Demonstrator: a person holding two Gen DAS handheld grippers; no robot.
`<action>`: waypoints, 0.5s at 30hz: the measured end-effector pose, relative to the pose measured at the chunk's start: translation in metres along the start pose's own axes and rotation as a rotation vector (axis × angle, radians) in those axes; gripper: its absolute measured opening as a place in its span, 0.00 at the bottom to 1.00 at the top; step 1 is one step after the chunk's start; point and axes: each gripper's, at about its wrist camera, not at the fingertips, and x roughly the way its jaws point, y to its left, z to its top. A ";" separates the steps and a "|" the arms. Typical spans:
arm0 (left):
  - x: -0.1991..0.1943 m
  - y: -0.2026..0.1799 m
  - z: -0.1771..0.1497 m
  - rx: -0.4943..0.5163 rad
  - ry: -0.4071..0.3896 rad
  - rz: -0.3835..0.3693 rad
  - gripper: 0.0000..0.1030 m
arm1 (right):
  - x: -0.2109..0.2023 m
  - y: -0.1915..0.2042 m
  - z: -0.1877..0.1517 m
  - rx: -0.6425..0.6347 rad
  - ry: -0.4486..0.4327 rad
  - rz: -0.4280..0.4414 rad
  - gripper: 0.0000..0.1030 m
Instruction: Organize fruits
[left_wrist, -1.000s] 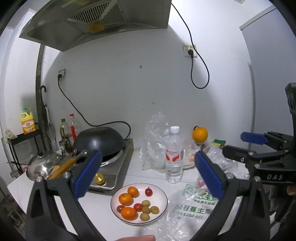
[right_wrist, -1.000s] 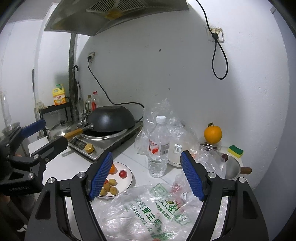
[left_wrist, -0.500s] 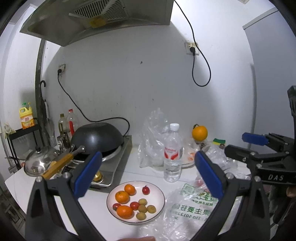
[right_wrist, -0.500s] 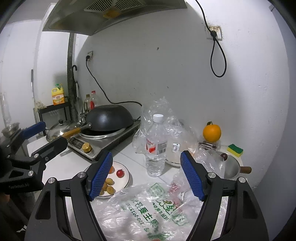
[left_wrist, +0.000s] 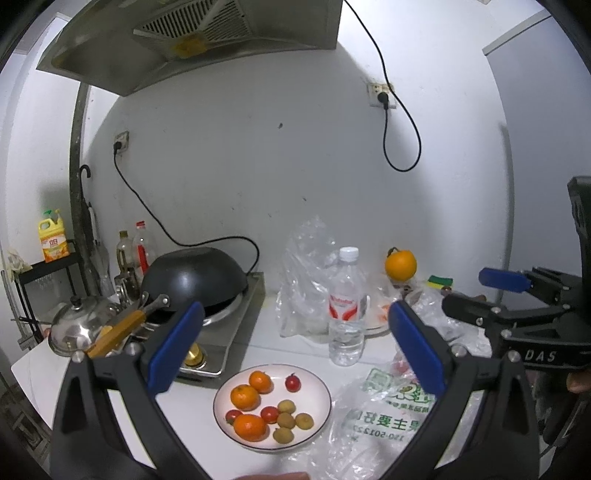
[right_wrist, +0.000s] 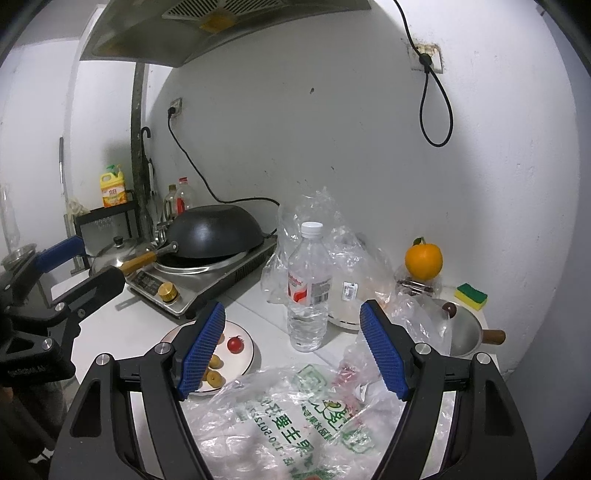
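Showing only in the right view: a saucepan (right_wrist: 461, 328).

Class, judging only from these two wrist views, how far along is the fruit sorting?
Done: the round white plate already holds small oranges, red tomatoes and brownish longans. In hand: nothing; the left gripper and the right gripper both stand open. Left: the large orange by the wall, and reddish fruit in the printed plastic bag.

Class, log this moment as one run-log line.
left gripper: open, empty | right gripper: open, empty | fruit on plate | printed bag beside plate
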 end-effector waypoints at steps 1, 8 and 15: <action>0.001 -0.001 0.000 0.003 0.001 0.000 0.98 | 0.000 0.000 0.000 0.002 0.001 0.002 0.76; 0.003 -0.004 0.000 0.017 0.006 0.004 0.98 | 0.003 -0.003 0.000 0.008 0.009 -0.001 0.76; 0.002 -0.006 0.002 0.015 -0.001 -0.003 0.98 | 0.002 -0.006 0.001 0.008 0.006 -0.005 0.76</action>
